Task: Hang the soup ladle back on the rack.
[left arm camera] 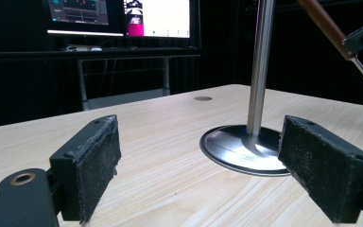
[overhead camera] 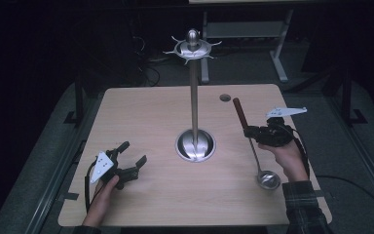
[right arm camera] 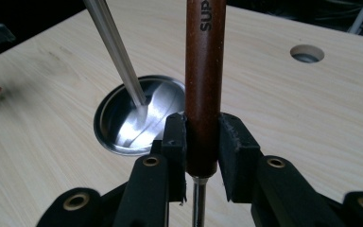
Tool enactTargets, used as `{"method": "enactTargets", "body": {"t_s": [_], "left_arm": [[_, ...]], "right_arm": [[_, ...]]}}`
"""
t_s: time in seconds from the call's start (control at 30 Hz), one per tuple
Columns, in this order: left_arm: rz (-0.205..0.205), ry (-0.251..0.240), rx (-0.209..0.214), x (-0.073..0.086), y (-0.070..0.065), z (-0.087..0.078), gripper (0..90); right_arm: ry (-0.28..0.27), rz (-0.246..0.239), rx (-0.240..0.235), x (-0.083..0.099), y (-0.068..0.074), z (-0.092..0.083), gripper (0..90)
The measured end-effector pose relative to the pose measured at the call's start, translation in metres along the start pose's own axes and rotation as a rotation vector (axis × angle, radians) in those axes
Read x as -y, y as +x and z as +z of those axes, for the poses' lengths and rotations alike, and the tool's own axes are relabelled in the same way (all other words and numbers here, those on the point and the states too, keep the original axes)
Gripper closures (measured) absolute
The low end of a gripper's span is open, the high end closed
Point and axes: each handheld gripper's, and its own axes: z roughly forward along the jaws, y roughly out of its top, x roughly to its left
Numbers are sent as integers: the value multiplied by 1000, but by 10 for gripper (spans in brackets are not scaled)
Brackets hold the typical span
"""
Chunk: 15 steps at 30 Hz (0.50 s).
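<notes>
Clearly right gripper [right arm camera: 203, 142] clamped on ladle [right arm camera: 203, 71], handle lettering perhaps "SUP", left gripper [left arm camera: 198, 165] apart

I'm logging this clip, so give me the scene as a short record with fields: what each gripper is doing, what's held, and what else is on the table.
right gripper: shut on ladle, fingers clamp its brown handle
ladle: bowl low near the table's right front, handle slanting up and away
left gripper: open, holding nothing, low over the table
stand: upright pole on round metal base, hook ring on top, no utensils hung
</notes>
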Motion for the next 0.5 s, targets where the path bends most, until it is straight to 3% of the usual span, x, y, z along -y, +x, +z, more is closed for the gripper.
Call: {"method": "enactTargets", "body": {"t_s": [0.5], "left_arm": [[0,-1,0,0,0,0,131]], "right_arm": [[-106,-35,-24,-7,7,-17,731]]}}
